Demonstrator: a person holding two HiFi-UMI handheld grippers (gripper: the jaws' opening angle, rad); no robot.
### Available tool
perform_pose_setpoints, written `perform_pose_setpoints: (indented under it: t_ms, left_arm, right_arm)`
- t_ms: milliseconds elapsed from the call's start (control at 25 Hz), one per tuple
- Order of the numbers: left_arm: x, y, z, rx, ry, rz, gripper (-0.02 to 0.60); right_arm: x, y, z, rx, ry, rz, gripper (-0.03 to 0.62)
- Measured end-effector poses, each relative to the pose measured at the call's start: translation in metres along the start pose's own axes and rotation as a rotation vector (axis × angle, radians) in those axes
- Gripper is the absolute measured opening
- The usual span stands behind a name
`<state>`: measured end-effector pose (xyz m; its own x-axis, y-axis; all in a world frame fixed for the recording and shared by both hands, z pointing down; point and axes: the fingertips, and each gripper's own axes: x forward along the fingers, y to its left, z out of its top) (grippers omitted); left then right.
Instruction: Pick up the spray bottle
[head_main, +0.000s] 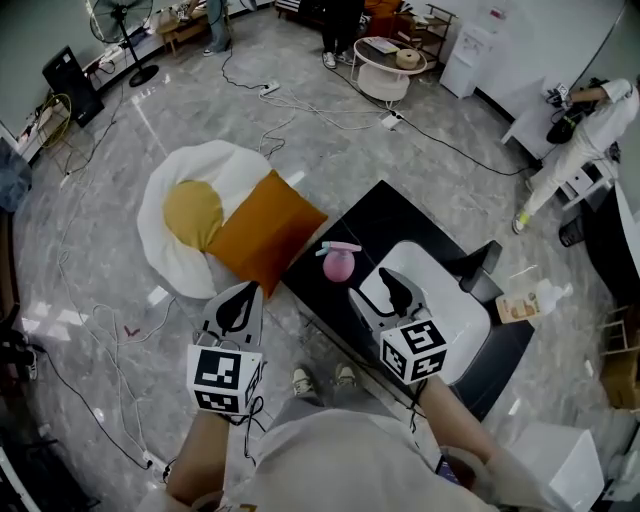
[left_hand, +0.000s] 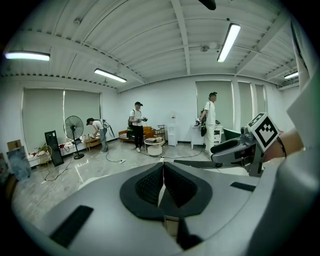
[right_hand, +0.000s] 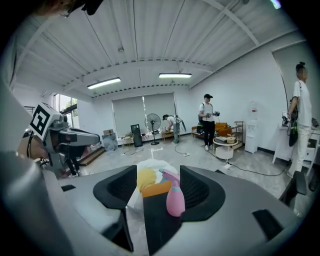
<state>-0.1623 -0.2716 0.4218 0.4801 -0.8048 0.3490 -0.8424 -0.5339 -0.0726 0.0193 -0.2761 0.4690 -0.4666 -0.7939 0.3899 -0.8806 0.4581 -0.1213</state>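
Observation:
The pink spray bottle (head_main: 339, 260) stands upright on the near left part of a black low table (head_main: 400, 215). My right gripper (head_main: 385, 285) hovers just short of it, to its right in the head view. In the right gripper view the spray bottle (right_hand: 175, 196) shows ahead, close to the right pad, and my right gripper (right_hand: 157, 187) is open with nothing touching its pads. My left gripper (head_main: 240, 300) hangs over the floor, left of the table. In the left gripper view my left gripper (left_hand: 163, 182) is shut, its pads meeting with nothing in them.
An orange pillow (head_main: 265, 232) lies on a fried-egg cushion (head_main: 190, 215) left of the table, touching its corner. A white panel (head_main: 450, 300) covers the table's near right part. Cables (head_main: 290, 110) trail over the marble floor. People, a round table (head_main: 390, 65) and a fan stand far off.

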Motion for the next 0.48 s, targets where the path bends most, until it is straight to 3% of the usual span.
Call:
perform_pose_setpoints:
  t_ms: [480]
  left_arm:
    - [0.058,-0.009,-0.029,-0.041,0.08,-0.026,0.021]
  right_arm:
    - [0.064,-0.027,-0.053,0.036,0.121,0.025,0.279]
